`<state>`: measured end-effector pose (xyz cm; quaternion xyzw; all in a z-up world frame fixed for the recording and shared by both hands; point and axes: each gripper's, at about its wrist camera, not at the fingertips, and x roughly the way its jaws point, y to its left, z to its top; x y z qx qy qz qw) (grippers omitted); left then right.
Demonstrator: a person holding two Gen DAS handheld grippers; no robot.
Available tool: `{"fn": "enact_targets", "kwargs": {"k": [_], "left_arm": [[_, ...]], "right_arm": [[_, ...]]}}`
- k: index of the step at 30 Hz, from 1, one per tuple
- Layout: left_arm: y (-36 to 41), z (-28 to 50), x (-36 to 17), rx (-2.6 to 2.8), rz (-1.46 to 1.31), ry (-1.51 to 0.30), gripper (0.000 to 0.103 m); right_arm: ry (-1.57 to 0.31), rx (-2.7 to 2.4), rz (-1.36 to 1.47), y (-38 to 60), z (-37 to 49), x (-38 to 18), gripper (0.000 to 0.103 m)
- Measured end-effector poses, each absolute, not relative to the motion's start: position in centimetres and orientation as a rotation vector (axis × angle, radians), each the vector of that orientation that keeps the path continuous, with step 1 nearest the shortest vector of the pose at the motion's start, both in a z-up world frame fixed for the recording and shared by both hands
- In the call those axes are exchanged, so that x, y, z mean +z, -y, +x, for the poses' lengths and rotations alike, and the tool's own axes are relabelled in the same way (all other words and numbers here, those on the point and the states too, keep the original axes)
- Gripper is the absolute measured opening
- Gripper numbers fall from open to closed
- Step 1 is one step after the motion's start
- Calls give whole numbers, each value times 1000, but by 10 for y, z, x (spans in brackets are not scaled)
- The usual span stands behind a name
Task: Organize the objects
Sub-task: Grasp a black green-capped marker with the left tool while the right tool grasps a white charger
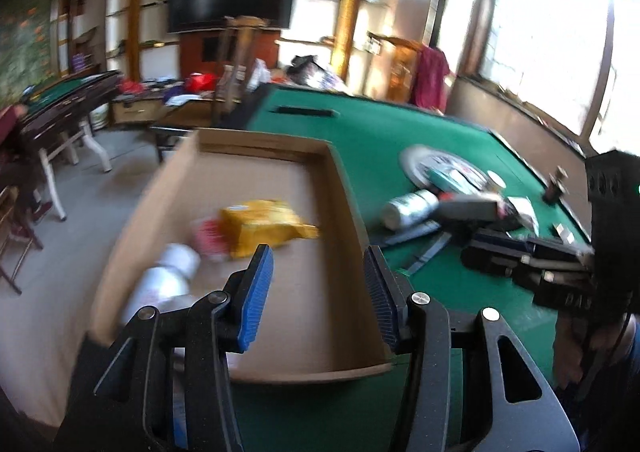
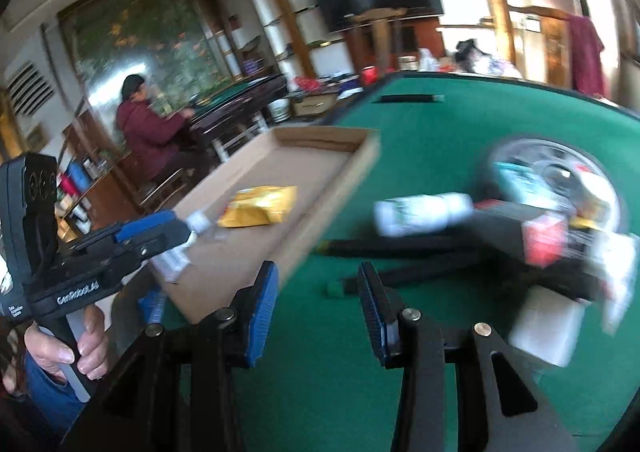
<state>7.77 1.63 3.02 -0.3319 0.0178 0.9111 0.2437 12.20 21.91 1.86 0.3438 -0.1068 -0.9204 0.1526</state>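
Observation:
A shallow cardboard box (image 1: pixel 348 188) sits on the left part of the green felt table (image 1: pixel 380 132). In it lie a yellow bag (image 1: pixel 264 226), a white bottle (image 1: pixel 168 276) and a small red-and-white item (image 1: pixel 208 238). My left gripper (image 1: pixel 320 292) hovers over the box's near end, open, with nothing between its blue pads. My right gripper (image 2: pixel 318 308) is open over bare felt just right of the box, also holding nothing. Ahead of it lies a pile: a white bottle (image 2: pixel 420 212), black sticks (image 2: pixel 400 244), a dark carton (image 2: pixel 500 224) and a round plate (image 2: pixel 560 156).
A white block (image 2: pixel 548 328) lies at the near right of the pile. A black slot (image 2: pixel 412 98) is set in the felt at the far side. A person in a maroon jacket (image 2: pixel 148 128) sits at another green table beyond the box. The table's left edge runs beside the box.

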Motion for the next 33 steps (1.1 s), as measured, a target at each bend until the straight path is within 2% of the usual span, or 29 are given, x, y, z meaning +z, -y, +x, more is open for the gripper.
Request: {"fn": "enact_targets", "kwargs": {"k": [8,15,17,19,21,22,23,26,28,31,33], "left_arm": [[-124,68,9,2221,-955,-343,47],[-170,46,-12,2097,-1050,-497,46],[-182,44,-21,2090,-1073,-553,41],[-188,41,-26,2104,-1073,-583,41],[-194,34,-31,2092,-1100,-569,41],[-197,31,-33,2091,-1110,-558,36],[-203,30,-33,2100,-1110,-546,27],[-217,38,-33,2102,-1129,-530,15],[-221,49,-34,2110,-1125,-537,14],[-211,70,-34,2099,-1126,-472,14],[-199,83,-33,2088,-1143,-425,14]], "right_arm": [[424,-2788,966,-299,168,14,46],[555,-2770,958,-328,173,11,46],[565,-2778,985,-330,170,9,46],[575,-2775,1010,-332,169,6,46],[588,-2776,1036,-334,167,4,46],[589,-2778,1045,-334,166,3,46],[589,-2777,1057,-334,166,2,46],[591,-2787,1089,-336,165,-2,48],[586,-2809,1099,-338,165,-3,49],[564,-2833,1112,-336,167,-3,60],[561,-2834,1121,-336,166,-4,62]]}}
